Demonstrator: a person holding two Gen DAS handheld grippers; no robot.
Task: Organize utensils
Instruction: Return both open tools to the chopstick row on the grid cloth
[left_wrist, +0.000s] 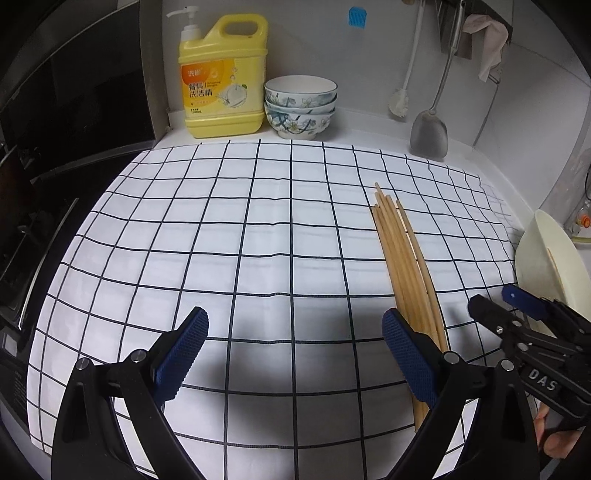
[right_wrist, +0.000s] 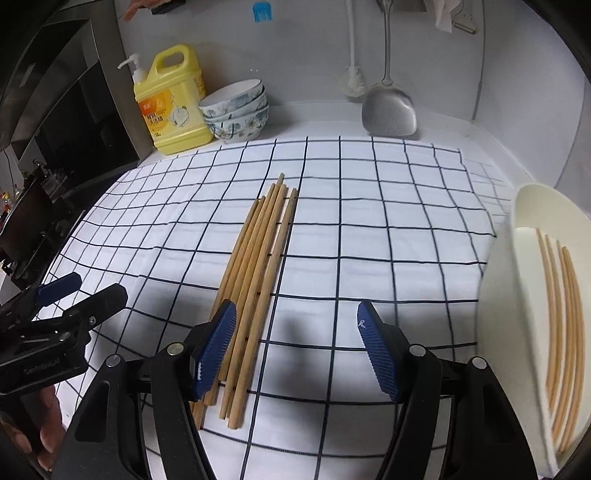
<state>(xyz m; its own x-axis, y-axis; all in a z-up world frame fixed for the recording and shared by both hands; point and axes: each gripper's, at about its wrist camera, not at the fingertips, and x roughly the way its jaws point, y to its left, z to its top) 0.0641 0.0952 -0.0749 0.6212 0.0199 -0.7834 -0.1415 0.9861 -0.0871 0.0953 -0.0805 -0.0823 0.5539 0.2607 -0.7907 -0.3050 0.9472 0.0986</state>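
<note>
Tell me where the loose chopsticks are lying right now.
The chopsticks lie bundled on the checked cloth, left of the white holder. In the right wrist view, their near ends sit beside the right gripper.

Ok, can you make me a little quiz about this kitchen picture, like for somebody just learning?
1. True or false: the wooden chopsticks on the checked white cloth lie in one bundle.
2. What stands beside the yellow dish soap jug?
3. Which holds chopsticks already: A the flowered bowls, B the cream plastic holder?

Key:
1. True.
2. The stacked flowered bowls.
3. B.
</note>
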